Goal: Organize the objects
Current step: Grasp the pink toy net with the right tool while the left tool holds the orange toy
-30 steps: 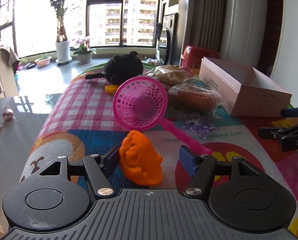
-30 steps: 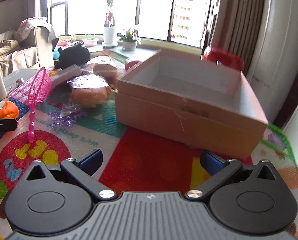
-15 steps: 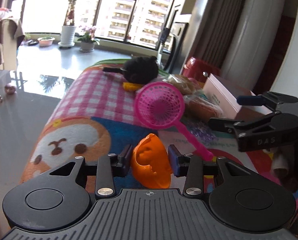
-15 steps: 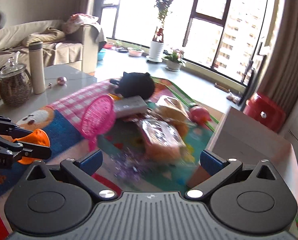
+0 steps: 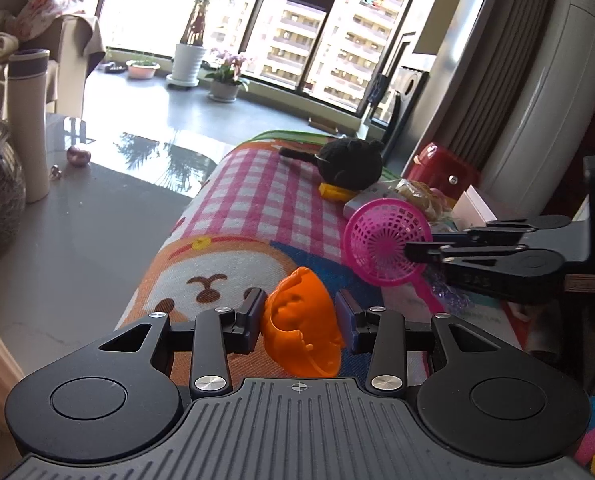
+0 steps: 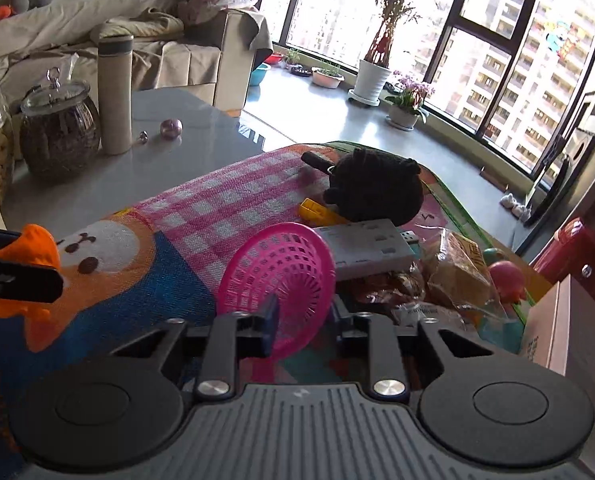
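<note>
Left gripper [image 5: 300, 314] clamps orange toy mould [image 5: 302, 322] above cartoon play mat [image 5: 233, 216]. Right gripper [image 6: 302, 322] jaws pinched on pink sieve [image 6: 279, 280] rim, beside black plush [image 6: 371, 190], grey power strip [image 6: 367, 250], wrapped bread [image 6: 455, 270].

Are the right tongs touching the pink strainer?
Touching. In the right wrist view the right tongs have just been closing and now pinch the rim of the pink strainer between their pads; the left wrist view shows their tips meeting on it.
</note>
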A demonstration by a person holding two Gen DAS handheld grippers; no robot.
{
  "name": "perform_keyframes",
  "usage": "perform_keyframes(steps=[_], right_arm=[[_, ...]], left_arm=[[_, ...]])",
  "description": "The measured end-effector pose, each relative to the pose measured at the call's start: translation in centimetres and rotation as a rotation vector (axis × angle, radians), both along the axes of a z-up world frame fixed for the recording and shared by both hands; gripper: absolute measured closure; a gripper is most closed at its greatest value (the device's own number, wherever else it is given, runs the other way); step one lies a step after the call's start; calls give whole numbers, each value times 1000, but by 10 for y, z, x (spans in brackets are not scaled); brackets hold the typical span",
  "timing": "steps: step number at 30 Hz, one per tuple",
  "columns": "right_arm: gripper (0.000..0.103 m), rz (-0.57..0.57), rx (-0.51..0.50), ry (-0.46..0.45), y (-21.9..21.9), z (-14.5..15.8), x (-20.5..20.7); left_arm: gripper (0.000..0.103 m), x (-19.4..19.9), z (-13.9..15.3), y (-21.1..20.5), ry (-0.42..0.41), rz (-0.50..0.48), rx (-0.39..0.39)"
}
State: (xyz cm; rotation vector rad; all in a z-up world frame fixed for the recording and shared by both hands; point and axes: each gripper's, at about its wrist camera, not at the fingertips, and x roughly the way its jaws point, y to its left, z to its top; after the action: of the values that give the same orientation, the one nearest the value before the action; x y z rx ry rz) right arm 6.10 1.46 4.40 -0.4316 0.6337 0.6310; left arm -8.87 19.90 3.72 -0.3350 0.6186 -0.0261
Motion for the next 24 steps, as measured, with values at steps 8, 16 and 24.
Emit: perform_keyframes(steps=[8,16,24], right_arm=[[97,-65,94,-40,-85,40,-53],[25,36,-40,-187,-56,3,-75],[0,5,-44,-164,-6,-20,-16]], left_arm=[[60,-3,6,-41,9,-64,-5],[60,4,4,-17,58,74,-97],[60,2,-14,6,56,117,-98]])
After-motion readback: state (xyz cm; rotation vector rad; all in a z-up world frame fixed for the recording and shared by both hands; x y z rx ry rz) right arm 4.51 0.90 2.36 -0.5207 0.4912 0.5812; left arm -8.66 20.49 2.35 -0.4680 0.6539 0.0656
